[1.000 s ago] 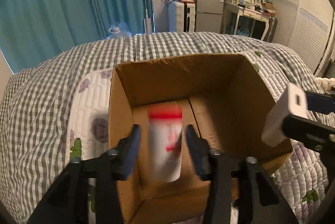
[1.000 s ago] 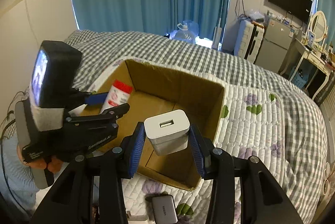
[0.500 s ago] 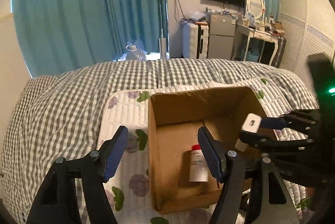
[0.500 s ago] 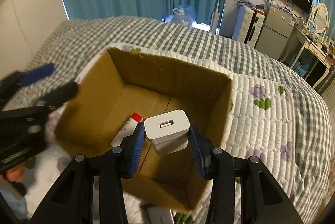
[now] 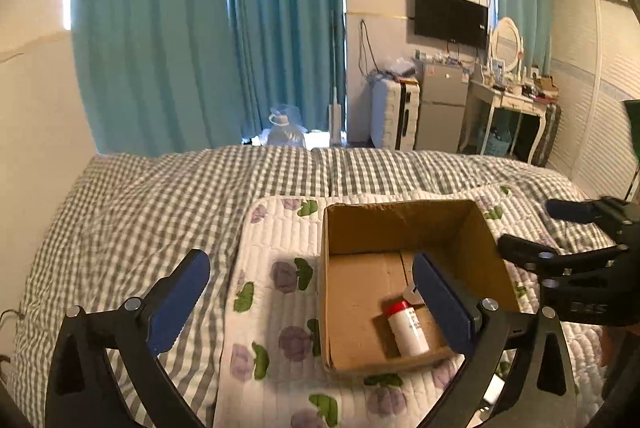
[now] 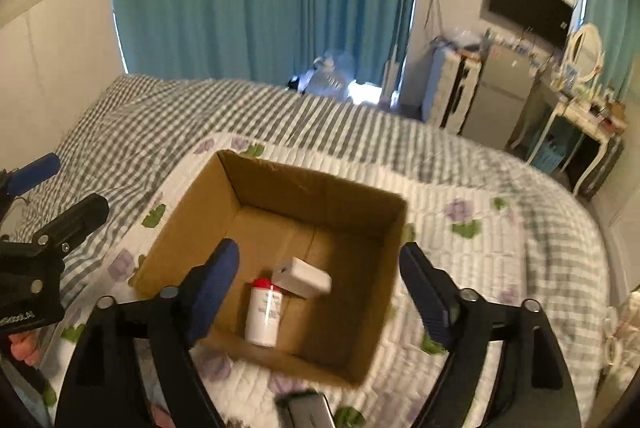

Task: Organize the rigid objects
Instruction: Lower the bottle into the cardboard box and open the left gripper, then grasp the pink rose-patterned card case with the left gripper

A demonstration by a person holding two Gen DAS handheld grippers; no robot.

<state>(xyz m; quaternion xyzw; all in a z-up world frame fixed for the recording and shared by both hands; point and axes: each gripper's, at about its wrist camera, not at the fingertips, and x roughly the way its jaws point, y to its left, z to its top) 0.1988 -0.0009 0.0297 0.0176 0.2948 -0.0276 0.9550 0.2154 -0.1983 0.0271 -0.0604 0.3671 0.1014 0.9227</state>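
An open cardboard box stands on a quilted mat on the bed; it also shows in the left wrist view. Inside lie a white bottle with a red cap and a white USB charger. The bottle also shows in the left wrist view, the charger mostly hidden there. My right gripper is open and empty above the box. My left gripper is open and empty, raised over the box's left side.
A grey rectangular device lies on the quilted mat in front of the box. The bed has a grey checked cover. Curtains, a suitcase, a small fridge and a dressing table stand beyond the bed.
My left gripper let the bottle go into the box and drew back and up. My right gripper opened and the charger dropped into the box beside the bottle.
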